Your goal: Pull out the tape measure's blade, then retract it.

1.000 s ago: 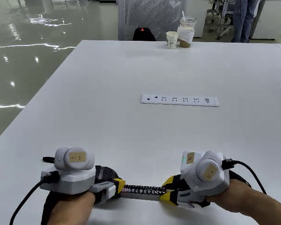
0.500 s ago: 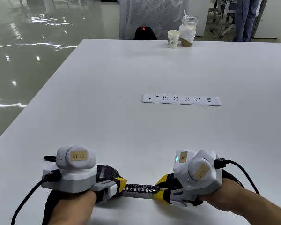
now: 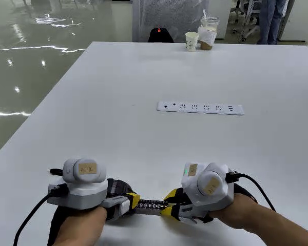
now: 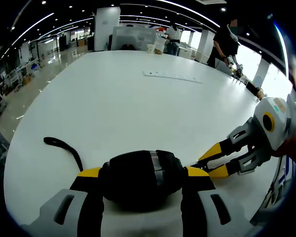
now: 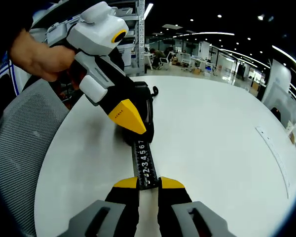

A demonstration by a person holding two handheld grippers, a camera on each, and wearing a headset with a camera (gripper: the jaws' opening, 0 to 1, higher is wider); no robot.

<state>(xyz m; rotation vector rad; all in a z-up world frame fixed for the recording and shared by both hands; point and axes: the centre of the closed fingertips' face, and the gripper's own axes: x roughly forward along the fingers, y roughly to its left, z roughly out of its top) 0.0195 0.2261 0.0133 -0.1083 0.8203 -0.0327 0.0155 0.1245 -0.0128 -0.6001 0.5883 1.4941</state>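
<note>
tip of the blade hidden inside right hand-held gripper.

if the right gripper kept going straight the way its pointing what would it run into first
Most likely the tape measure case. The right gripper pinches the blade and points along it straight at the case, which the left gripper clamps. That gripper's yellow fingertip sits just beside the line.

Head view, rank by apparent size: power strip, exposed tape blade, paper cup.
1. power strip, clearly largest.
2/3. exposed tape blade and paper cup look about alike; the cup is far from the camera, so unranked.
</note>
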